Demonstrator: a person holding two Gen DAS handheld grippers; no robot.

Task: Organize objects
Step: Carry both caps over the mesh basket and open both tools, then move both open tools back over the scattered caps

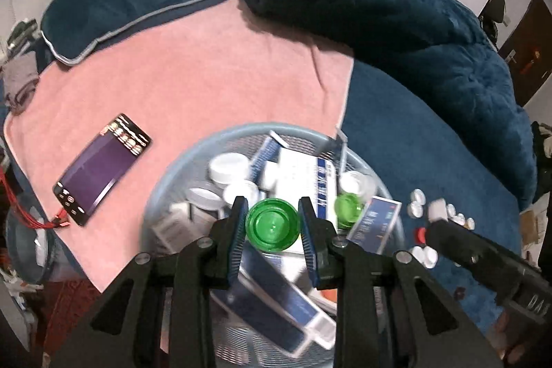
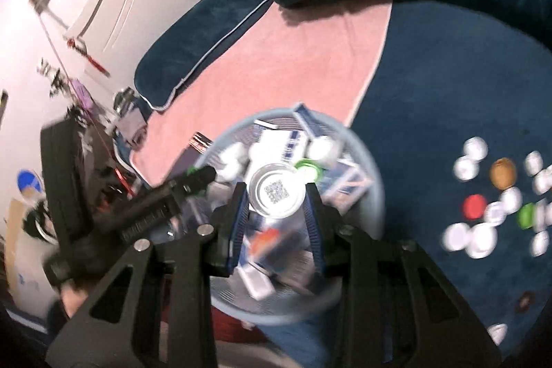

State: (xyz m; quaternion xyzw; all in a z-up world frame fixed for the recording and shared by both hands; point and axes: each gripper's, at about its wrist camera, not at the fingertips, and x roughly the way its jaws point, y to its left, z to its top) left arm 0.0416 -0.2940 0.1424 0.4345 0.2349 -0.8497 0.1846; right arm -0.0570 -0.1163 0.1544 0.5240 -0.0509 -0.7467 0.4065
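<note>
Left gripper (image 1: pixel 272 225) fingers clamp a green cap (image 1: pixel 272 225) over the basket (image 1: pixel 162 192); right gripper (image 2: pixel 277 199) pinches a clear bottle (image 2: pixel 277 192). Both ride high, so a slip drops them among boxes. Loose caps (image 2: pixel 479 206) wait on the bed beyond.

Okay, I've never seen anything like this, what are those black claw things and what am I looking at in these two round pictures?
Those claws are hand-held grippers, one in each of a person's hands, each carrying a wide-angle camera looking along its fingers. The left gripper is shut on a green cap; the right gripper grips a clear container with a printed code on its end. Below both sits a pale blue mesh basket of boxes and jars on a bed. Loose caps lie on the blue blanket, a phone on the pink towel.
</note>
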